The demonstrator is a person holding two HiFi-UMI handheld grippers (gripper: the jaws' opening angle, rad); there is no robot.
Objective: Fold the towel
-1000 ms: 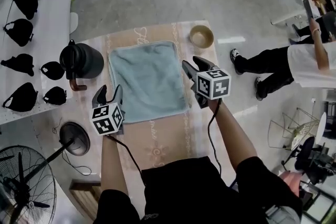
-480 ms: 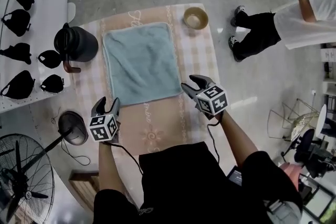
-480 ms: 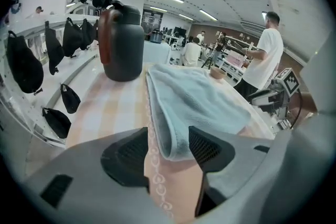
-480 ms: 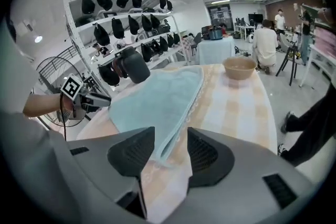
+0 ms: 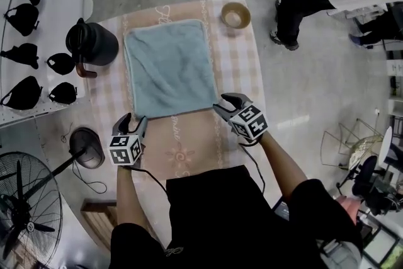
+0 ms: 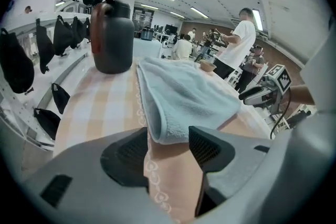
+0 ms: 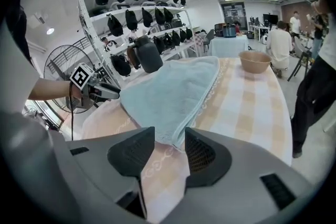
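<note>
In the head view, the towel [image 5: 169, 69] lies flat and fully spread on the table [image 5: 242, 79] in the upper middle of the frame. A jug [image 5: 94, 44] stands just to its left and a bowl [image 5: 235, 14] sits beyond its upper right corner. No fold has been made. Our left gripper [image 5: 131, 120] sits at the towel's lower left corner and our right gripper [image 5: 227, 104] at its lower right corner. In the left gripper view, the jaws stand apart with the near corner lying between them, not pinched. In the right gripper view, the jaws are likewise apart around the other near corner. We judge the task barely begun: both corners need gripping, then lifting and carrying over to the far edge.
</note>
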